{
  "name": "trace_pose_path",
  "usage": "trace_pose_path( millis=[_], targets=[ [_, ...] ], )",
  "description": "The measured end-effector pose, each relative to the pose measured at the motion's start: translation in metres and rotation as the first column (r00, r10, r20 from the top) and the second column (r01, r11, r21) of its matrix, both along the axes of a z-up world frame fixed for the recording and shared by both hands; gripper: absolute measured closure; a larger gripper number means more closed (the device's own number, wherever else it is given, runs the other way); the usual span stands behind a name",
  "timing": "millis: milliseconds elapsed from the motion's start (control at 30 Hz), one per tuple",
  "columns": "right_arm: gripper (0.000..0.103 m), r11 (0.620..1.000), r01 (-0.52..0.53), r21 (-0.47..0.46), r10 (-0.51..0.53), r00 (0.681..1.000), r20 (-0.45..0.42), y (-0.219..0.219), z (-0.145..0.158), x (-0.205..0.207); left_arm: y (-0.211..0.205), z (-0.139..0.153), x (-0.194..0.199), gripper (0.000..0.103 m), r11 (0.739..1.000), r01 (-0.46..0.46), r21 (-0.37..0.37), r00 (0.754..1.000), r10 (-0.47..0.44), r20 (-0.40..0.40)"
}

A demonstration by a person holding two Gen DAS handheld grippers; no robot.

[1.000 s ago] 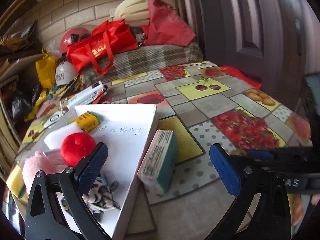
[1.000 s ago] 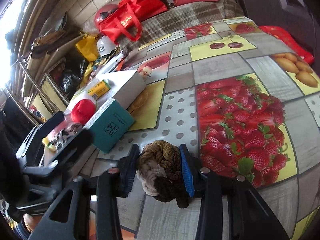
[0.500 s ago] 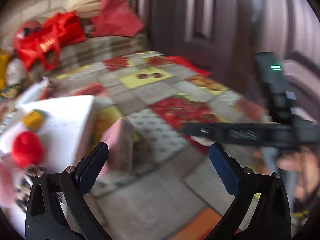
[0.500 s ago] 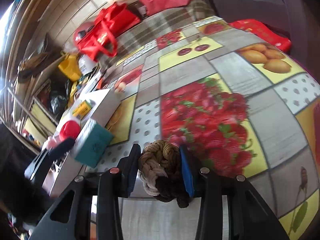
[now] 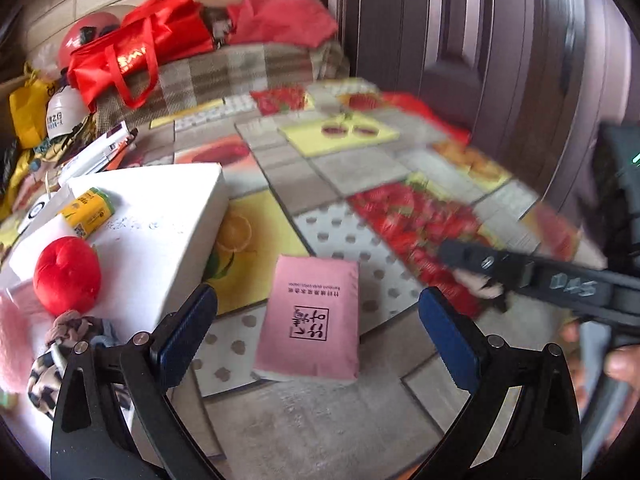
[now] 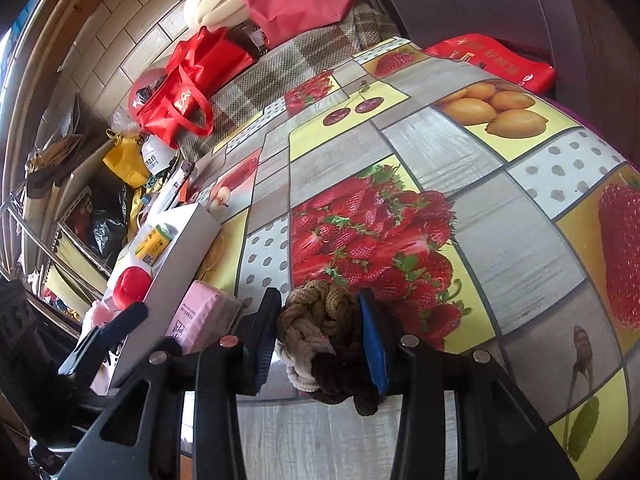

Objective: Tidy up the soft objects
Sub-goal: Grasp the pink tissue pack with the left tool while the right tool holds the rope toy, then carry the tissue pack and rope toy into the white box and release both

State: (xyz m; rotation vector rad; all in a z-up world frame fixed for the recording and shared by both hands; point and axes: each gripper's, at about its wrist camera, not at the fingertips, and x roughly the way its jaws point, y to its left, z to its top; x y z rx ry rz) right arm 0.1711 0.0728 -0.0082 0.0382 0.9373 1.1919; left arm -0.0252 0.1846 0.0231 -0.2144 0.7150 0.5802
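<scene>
Right wrist view, nearest the lens: the right claw (image 6: 320, 332) is closed partway on a bundle of braided cords (image 6: 320, 332) (tan, cream and dark brown strands), its blue pads pressing the bundle from both sides above the near edge of the tabletop (image 6: 500, 240). Left wrist view: the left claw (image 5: 318, 322) stands wide open with nothing between its pads, poised over a pink tissue pack (image 5: 314, 312) that lies flat on the fruit-print cloth near the tabletop's near edge. The same pack appears in the right wrist view just left of the right claw.

Left of the pack, along the tabletop's left side, sits a white box (image 5: 168, 216). On or against its near end lie a striped fabric piece (image 5: 60, 352), a pink fluffy item (image 5: 14, 336) (cut by the frame edge) and a red plush ball (image 5: 66, 276); further along its top rests a small yellow-green pack (image 5: 90, 212), beside a white sheet.

Beyond the pack, the cloth shows a strawberry panel (image 6: 368, 232), then cherries and lemons toward the far edge.

Past the far edge, a plaid-covered surface (image 5: 224, 76) carries a red tote bag (image 5: 136, 48) and a crumpled red bag (image 5: 280, 8); a dark door (image 5: 460, 40) stands at the far right.
</scene>
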Motion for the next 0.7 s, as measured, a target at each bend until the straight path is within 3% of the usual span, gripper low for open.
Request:
trace_pose_path(
  millis=[33,133,200,300,400,567,700],
  targets=[
    [0.062,1.0,0.003,0.0,-0.003,1.0,0.0,0.0,0.0,0.001,-0.001,-0.004,0.005,0.004,1.0,0.0,0.004,0.999,0.001,-0.033],
    [0.062,1.0,0.012,0.0,-0.012,1.0,0.004,-0.001,0.0,0.002,0.003,-0.016,0.017,0.032,1.0,-0.006,-0.002,0.993,0.006,-0.116],
    [0.062,1.0,0.014,0.0,-0.014,1.0,0.004,-0.001,0.0,0.002,0.008,-0.019,0.017,0.053,0.999,-0.004,-0.039,0.993,-0.001,-0.117],
    [0.062,1.0,0.018,0.002,-0.018,1.0,0.002,-0.001,0.0,0.004,0.012,-0.02,0.015,0.053,0.997,0.004,-0.073,0.995,-0.011,-0.096],
    [0.062,1.0,0.016,0.001,-0.016,1.0,0.005,-0.001,0.0,0.005,0.004,-0.017,0.013,0.053,0.998,0.021,-0.053,0.997,-0.025,-0.073],
    [0.065,1.0,0.005,0.022,-0.005,1.0,0.007,-0.003,0.003,0.004,-0.023,0.007,-0.014,0.053,0.994,0.018,0.109,0.996,-0.027,0.082],
    [0.065,0.996,0.007,0.088,-0.015,0.996,0.091,-0.012,0.016,-0.009,-0.044,0.022,-0.047,0.053,0.979,-0.016,0.204,0.977,-0.028,0.211]
  ],
)
